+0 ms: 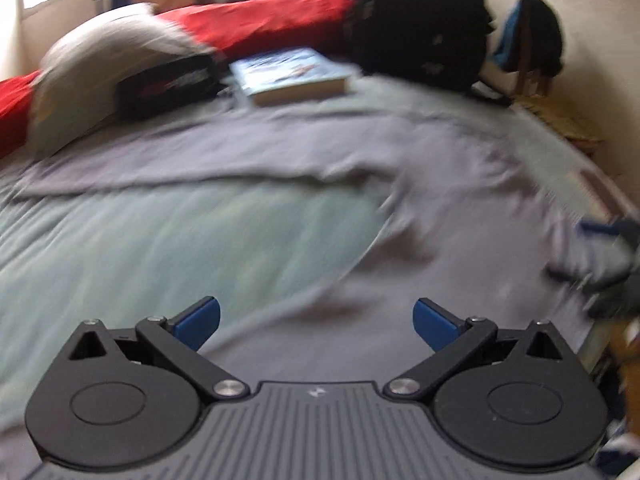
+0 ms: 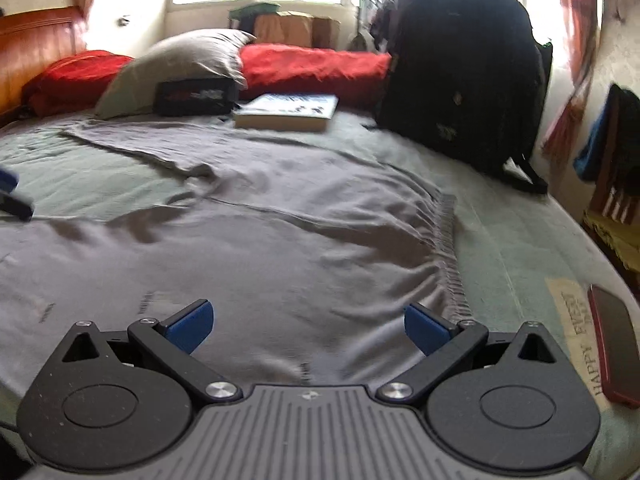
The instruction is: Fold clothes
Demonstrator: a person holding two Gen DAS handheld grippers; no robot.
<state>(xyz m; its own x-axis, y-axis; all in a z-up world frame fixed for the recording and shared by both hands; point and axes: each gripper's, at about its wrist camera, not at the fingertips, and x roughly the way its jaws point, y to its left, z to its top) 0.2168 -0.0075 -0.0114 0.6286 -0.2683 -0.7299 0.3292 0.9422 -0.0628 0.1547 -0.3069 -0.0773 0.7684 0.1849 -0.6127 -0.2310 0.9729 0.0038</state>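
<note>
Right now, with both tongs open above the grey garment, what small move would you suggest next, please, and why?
Probably lower the right tongs onto the grey garment near its ribbed hem and pinch: both tongs are open and empty, and the garment lies spread, unfolded.

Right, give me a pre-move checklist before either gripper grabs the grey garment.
1. Left gripper open and empty: ok.
2. Right gripper open and empty: ok.
3. Grey garment spread flat on the bed: not ok, wrinkled, with a sleeve stretched toward the pillow.
4. Ribbed hem within sight of the right gripper: ok.
5. Book off the garment: cannot tell; it lies near the garment's far edge.
6. Red phone clear of the cloth: ok, it lies on the sheet to the right.
</note>
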